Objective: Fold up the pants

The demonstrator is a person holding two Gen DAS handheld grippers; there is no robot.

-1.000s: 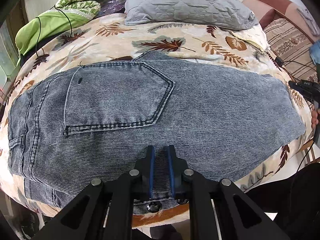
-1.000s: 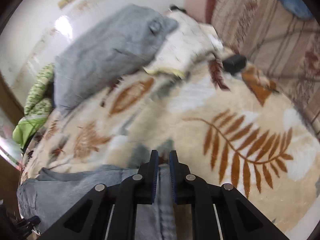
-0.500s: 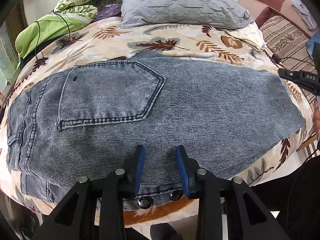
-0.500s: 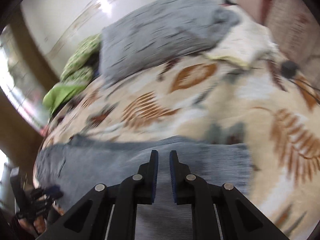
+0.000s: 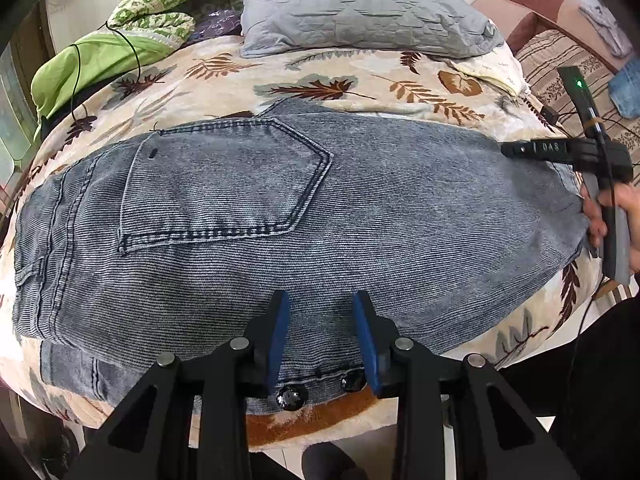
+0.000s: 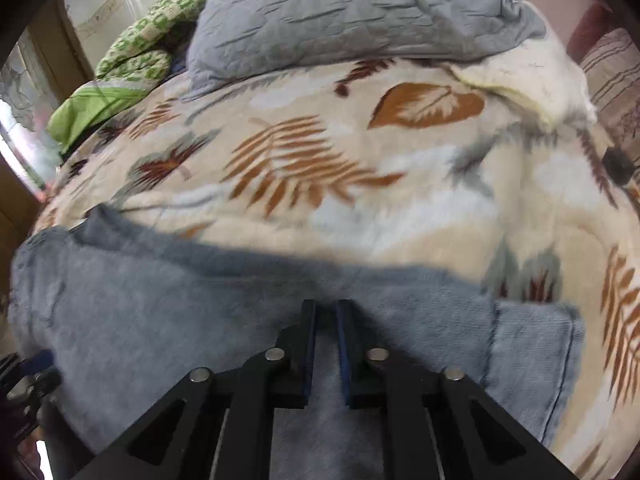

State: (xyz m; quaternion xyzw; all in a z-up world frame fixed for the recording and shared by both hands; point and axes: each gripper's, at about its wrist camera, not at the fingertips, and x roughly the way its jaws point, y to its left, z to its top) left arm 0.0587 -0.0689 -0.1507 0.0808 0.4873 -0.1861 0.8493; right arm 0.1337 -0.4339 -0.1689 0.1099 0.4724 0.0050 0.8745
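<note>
1. Jeans (image 5: pixel 304 216) lie flat on the leaf-print blanket (image 5: pixel 328 80), folded in half lengthwise, back pocket (image 5: pixel 224 184) up. Flat and centred, so ready for a cross fold.
2. Left tongs (image 5: pixel 320 332) hover over the near edge by the buttons (image 5: pixel 290 396), jaws apart, gripping nothing.
3. Right tongs (image 6: pixel 326 344) sit over the leg end, jaws closed and empty, probably to smooth or pin the fabric.

Each hand-held gripper (image 5: pixel 320 308) is black — blue finger pads (image 5: pixel 277 332), silver pivot screws (image 5: pixel 241 344), triangular cut-outs.
</note>
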